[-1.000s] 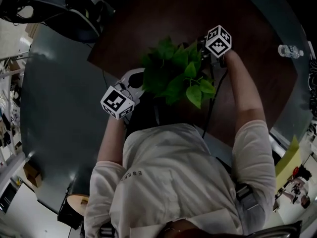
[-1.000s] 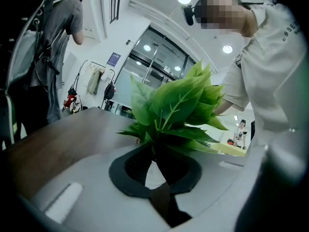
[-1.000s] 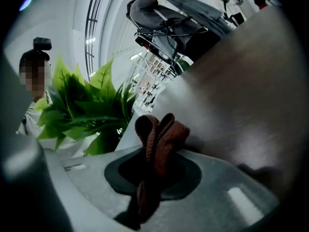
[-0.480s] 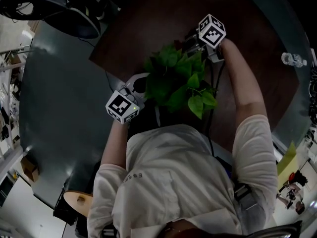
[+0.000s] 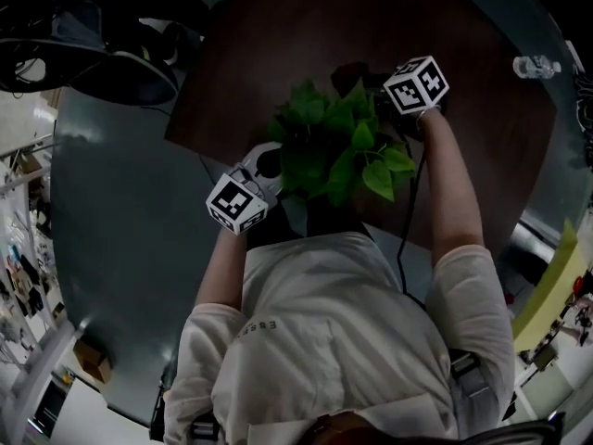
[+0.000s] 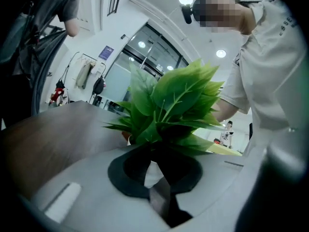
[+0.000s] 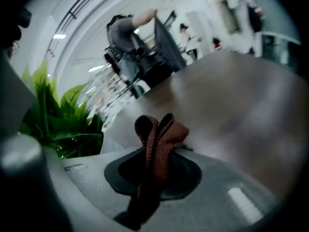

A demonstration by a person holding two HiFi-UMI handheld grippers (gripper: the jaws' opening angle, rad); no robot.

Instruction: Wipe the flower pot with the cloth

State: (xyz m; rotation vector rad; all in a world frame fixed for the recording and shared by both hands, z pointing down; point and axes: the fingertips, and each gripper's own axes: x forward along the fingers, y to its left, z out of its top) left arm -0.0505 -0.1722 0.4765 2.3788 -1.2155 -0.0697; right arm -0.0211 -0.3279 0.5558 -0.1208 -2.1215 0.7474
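My right tongs pinch cloth: soft, limp, best held at bunched middle. My left tongs pressed together, seemingly on flower pot rim. Pot near edge of counter, likely light, tippy.

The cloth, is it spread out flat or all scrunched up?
Scrunched up: the reddish cloth sticks up in folds, pinched in the jaws of the right gripper.

Rust cloth bunched, leafy pot (seemingly white)
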